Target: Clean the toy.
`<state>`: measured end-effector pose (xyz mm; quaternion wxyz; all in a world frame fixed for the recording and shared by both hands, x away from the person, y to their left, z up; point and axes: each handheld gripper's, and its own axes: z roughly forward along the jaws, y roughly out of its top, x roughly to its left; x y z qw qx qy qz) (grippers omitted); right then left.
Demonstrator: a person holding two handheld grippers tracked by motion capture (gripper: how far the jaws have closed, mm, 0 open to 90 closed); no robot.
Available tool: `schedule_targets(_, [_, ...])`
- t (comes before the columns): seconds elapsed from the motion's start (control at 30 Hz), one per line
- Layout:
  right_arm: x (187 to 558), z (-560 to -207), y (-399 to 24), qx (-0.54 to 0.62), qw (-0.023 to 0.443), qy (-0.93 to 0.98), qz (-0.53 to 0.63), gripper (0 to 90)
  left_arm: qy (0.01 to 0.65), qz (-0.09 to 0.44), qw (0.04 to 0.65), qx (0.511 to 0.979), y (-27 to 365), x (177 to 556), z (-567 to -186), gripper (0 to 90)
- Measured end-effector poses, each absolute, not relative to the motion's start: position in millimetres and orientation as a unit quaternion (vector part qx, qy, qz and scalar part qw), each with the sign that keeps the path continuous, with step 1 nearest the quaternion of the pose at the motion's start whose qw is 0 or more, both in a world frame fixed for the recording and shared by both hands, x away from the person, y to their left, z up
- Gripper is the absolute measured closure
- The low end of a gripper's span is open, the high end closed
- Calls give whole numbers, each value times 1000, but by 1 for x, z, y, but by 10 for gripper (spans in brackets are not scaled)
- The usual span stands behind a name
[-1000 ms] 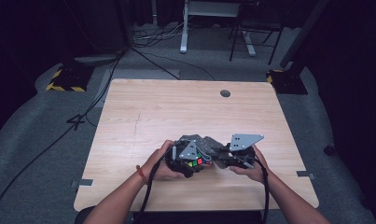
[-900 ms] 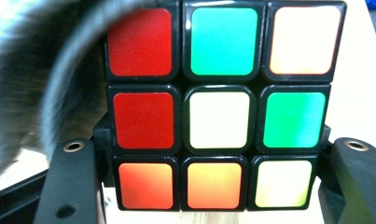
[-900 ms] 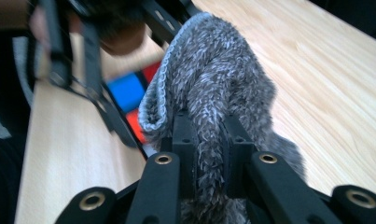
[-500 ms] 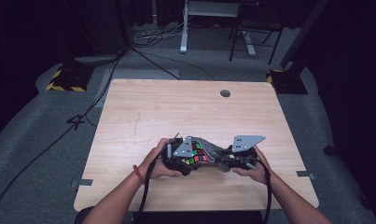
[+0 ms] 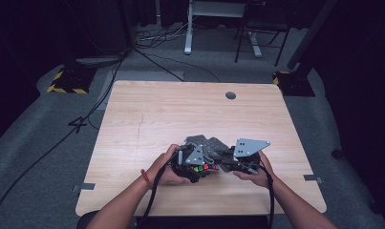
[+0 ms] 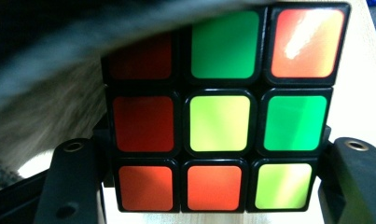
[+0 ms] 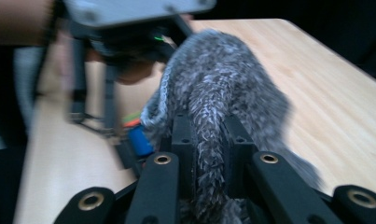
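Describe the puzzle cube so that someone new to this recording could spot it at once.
Start at the wooden table and go to its near edge, where the two hands meet. The puzzle cube sits clamped in the left gripper, beside a grey fuzzy cloth. Its glossy red, orange, green and yellow squares on black set it apart.

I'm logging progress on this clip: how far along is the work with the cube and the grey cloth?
Done: the left tool is clamped on the puzzle cube, and the right tool has pinched a fold of the grey knitted cloth. In hand: the cloth lies against the cube, reaching over one corner. Left: most of the coloured face is uncovered, so any wrapping or wiping looks barely begun.
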<state>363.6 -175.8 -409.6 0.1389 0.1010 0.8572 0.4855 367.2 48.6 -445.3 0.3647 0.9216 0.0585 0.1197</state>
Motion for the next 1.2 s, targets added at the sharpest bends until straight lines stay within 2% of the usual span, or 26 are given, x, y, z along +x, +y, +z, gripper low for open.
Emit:
schedule_targets(0.1, [369,-413,-177,114,141,862,474,790,61,116,370,920,51,369,-445,336])
schedule_targets(0.33, [370,-423,-189,112,114,881,445,791,71,117,386,912,61,372,-439,337])
schedule_targets(0.57, [361,-418,-188,80,83,873,473,790,84,112,389,911,63,375,-440,336])
schedule_targets(0.83, [367,-417,-185,108,119,861,482,787,68,112,386,913,57,370,-441,337])
schedule_targets(1.2, [361,-407,-178,79,104,847,515,789,65,119,384,913,46,368,-443,330])
